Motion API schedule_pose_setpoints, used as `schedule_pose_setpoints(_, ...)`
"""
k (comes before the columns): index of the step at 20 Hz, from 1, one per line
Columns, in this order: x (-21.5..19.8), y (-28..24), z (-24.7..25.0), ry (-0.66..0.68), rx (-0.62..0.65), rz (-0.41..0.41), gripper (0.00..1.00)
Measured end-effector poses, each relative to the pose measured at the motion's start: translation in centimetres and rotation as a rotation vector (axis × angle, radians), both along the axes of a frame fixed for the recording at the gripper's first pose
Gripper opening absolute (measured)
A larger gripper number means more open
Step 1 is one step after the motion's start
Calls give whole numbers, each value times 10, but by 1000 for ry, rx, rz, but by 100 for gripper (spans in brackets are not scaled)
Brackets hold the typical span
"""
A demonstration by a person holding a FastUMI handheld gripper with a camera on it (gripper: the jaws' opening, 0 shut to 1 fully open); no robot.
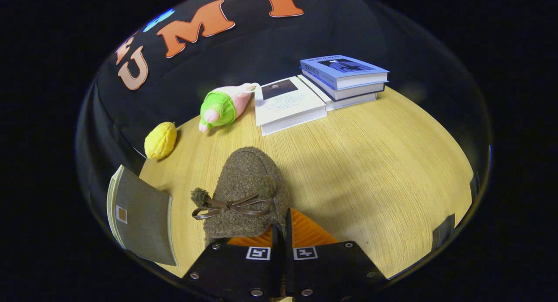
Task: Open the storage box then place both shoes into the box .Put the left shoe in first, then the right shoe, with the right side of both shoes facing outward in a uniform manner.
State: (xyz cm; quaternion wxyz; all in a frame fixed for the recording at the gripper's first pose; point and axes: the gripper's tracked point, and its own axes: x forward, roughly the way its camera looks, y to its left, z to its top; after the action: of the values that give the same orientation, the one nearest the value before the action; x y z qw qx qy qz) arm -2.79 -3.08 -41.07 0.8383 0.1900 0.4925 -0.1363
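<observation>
Shoe (246, 186), brown and fleecy, sits pinched at its heel edge by the hand-held gripper (282, 232), whose fingers are nearly closed on it; toe points ahead over the tabletop (370, 162); likely light, soft, squashy, so the collar rim suits gripping; storage box (139, 215) beside it.

At the bottom centre of the frame the gripper (282, 232) shows as two flat, dark, wedge-shaped blocks side by side, parted by a thin seam. Each block bears a small square black-and-white marker near the seam and round metal screws at its corners and lower edge. The fingers (305, 232) have ribbed faces.
</observation>
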Motion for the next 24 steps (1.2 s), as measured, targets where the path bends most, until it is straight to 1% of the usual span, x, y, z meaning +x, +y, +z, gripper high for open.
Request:
schedule_pose_setpoints(3,10,24,29,-48,12,47,5)
schedule_pose_setpoints(6,22,55,61,-108,54,90,5)
schedule_pose_setpoints(12,49,110,117,-208,55,164,5)
schedule_pose_setpoints(14,56,130,127,-220,74,187,5)
schedule_pose_setpoints(18,66,181,142,-226,114,258,5)
schedule_pose_setpoints(24,83,247,160,-251,165,304,5)
